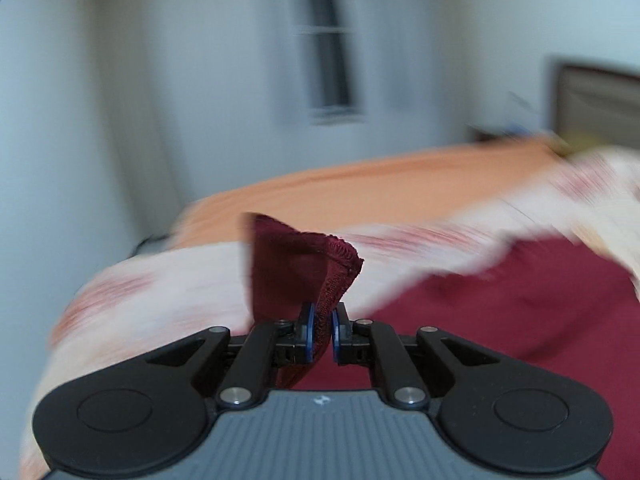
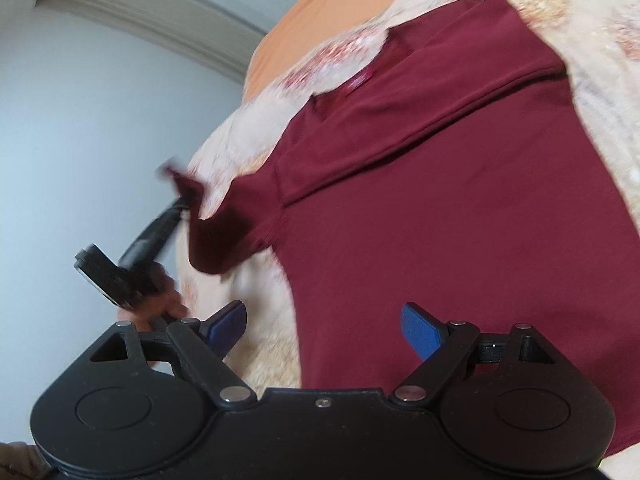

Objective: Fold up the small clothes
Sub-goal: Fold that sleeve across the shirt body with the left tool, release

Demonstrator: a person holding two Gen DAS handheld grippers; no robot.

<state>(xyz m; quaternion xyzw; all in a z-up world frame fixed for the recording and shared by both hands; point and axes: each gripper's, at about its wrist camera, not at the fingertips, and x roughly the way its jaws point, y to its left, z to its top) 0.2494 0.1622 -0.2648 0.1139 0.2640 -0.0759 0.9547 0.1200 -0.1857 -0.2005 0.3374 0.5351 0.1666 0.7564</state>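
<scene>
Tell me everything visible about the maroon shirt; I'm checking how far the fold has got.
The maroon shirt is a soft, knit-looking top with stitched hems, a neckline bearing a small red label and short sleeves. It lies mostly flat on a pale patterned bedcover, one sleeve already folded inward across the chest. The other sleeve's hem is pinched in the left gripper and lifted off the bedcover. The right gripper hovers open over the shirt's lower part.

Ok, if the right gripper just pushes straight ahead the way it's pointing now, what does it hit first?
Most likely the maroon shirt. The right gripper stands open and empty, angled down at the lower body of the shirt spread on the patterned bedcover. Nothing shows in between, though depth is hard to judge.
</scene>
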